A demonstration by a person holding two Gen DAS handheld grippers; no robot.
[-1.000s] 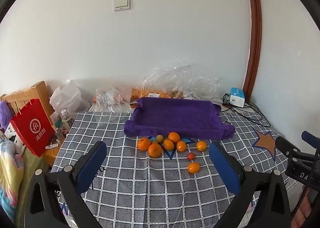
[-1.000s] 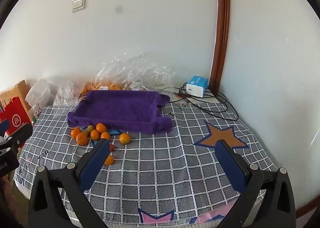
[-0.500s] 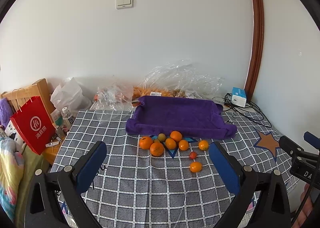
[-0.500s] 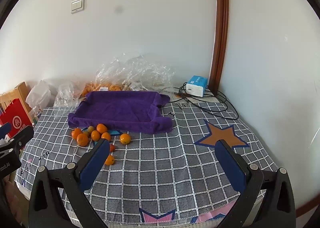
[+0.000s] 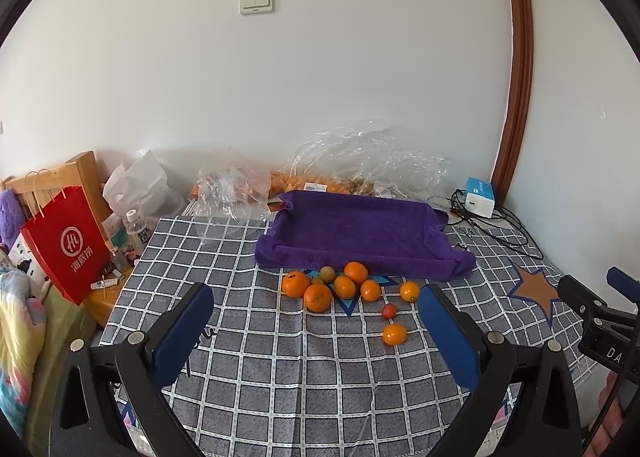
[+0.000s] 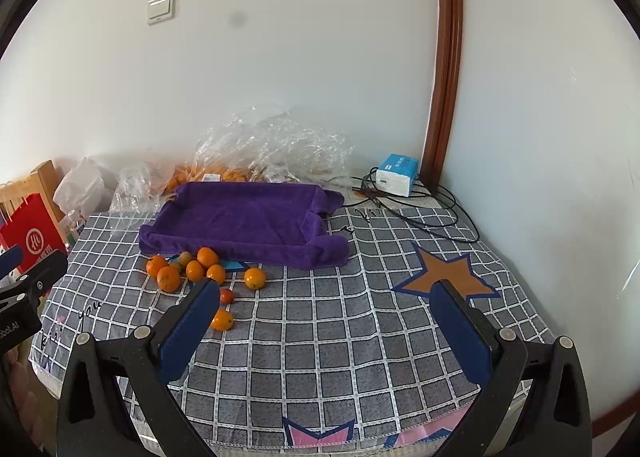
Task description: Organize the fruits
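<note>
Both the left gripper [image 5: 316, 313] and right gripper [image 6: 326, 303] hovered spread wide and empty, the oranges [image 5: 344, 285] lying dead ahead of the left, against the purple towel-lined tray [image 5: 360, 233], left-forward of the right.

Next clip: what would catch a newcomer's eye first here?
Probably the cluster of oranges loose on the checked tablecloth, just in front of the purple towel-lined tray, which holds no fruit. Next, the two open grippers, left and right, hanging low over the table's near edge, holding nothing. A red bag stands off the table's left side.
</note>
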